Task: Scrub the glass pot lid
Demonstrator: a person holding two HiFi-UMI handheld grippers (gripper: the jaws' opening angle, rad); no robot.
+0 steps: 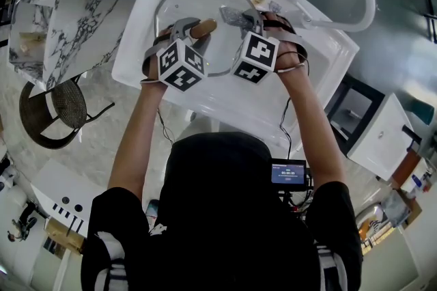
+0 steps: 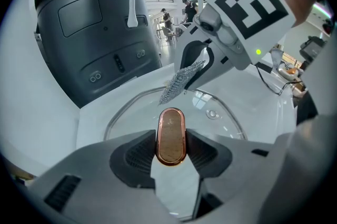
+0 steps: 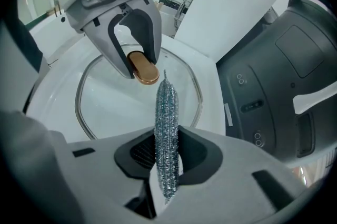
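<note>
Our left tongs point(image 2: 171, 150) are clenched on the copper-rimmed oblong handle point(image 2: 171, 128) of the glass pot lid point(image 1: 201, 1), which lies in the white sink point(image 1: 314, 71). Our right tongs point(image 3: 167, 162) grasp a steel mesh scourer point(image 3: 167, 107), poised close to the glass. We judge the lid stiff, weighty, slick when wet and breakable, so the handle seems the safest hold. The clear pane is hard to trace. We cannot tell whether the scourer touches it, and the marker cubes point(image 1: 181, 64) hide the near rim.
</note>
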